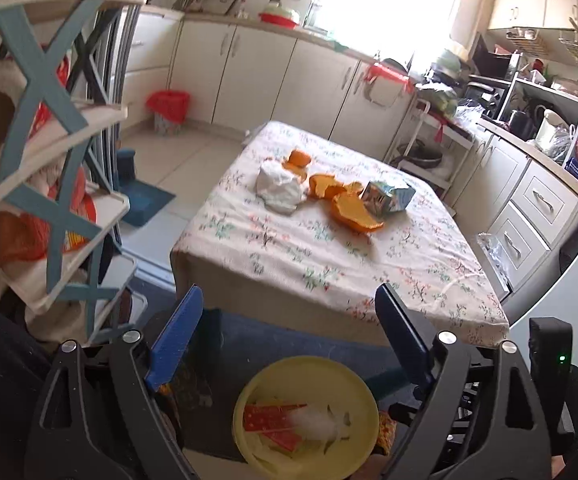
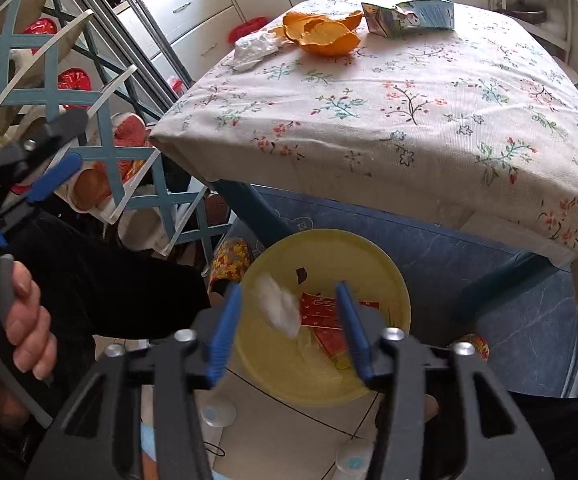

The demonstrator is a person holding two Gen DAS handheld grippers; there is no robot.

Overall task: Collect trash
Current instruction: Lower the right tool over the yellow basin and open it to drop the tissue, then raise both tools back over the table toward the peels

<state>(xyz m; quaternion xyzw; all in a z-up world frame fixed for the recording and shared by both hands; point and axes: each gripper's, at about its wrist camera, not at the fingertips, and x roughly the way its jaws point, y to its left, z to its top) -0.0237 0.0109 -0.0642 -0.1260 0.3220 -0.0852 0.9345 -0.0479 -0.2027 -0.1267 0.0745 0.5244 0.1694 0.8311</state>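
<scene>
A yellow bin (image 2: 369,264) stands on the floor below the table's near edge, with a white tissue (image 2: 279,310) and red wrappers (image 2: 323,312) in it. It also shows in the left wrist view (image 1: 309,368). My right gripper (image 2: 287,292) is open just above the bin, the tissue between its fingers and apart from both. My left gripper (image 1: 289,300) is open and empty, above the bin and short of the table; it also shows in the right wrist view (image 2: 63,144). On the floral tablecloth (image 1: 329,256) lie orange peels (image 1: 349,210), a crumpled white tissue (image 1: 281,190) and a squashed carton (image 1: 387,196).
A blue-and-white shelf rack (image 1: 57,152) with bags stands at the left. Kitchen cabinets (image 1: 249,68) run along the back and right. A red-lined bin (image 1: 167,110) stands on the far floor. Slippers (image 2: 231,262) lie by the yellow bin.
</scene>
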